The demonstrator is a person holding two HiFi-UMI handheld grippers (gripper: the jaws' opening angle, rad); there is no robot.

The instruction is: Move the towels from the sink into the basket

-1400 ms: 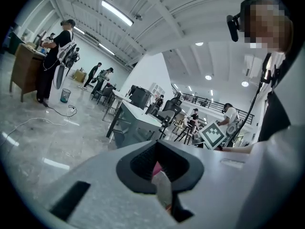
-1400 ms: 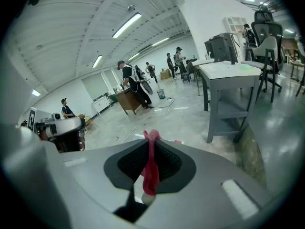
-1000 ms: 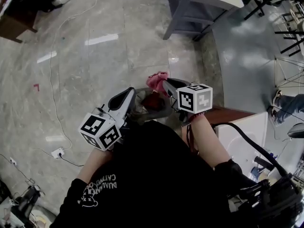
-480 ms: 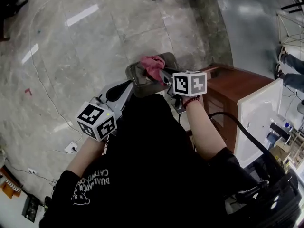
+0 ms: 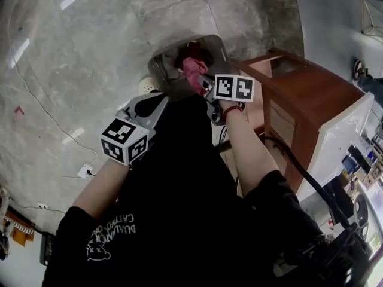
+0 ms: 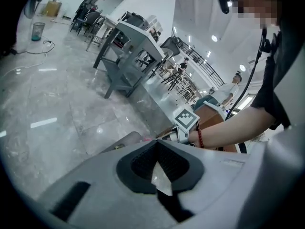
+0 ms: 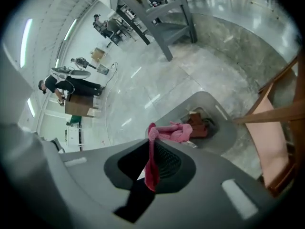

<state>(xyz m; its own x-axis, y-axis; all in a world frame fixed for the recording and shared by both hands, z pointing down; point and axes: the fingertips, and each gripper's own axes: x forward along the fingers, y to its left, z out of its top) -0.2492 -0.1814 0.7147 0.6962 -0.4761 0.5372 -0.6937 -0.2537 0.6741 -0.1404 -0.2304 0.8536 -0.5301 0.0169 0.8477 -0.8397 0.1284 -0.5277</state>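
Over basket [image 5: 210, 41], right hand-held gripper [image 5: 202, 84] nose-down with towel [image 7: 174, 131]

- The floor [image 5: 90, 46] is glossy grey marbled tile, with bright streaks of reflected light at the upper left of the head view.
- A grey basket [image 5: 157, 70] stands on it at the upper middle of that view.
- A brown wooden cabinet [image 5: 311, 109] stands on the floor at the right, just beside the basket.
- A small white round thing [image 5: 146, 85] lies by the basket's lower left edge; what it is cannot be told.
- A thin white cable [image 5: 36, 103] trails down the left side to a white socket block [image 5: 84, 171].
- In the left gripper view a grey table [image 6: 125, 56] stands at the upper middle and a bin [image 6: 38, 31] at the upper left.
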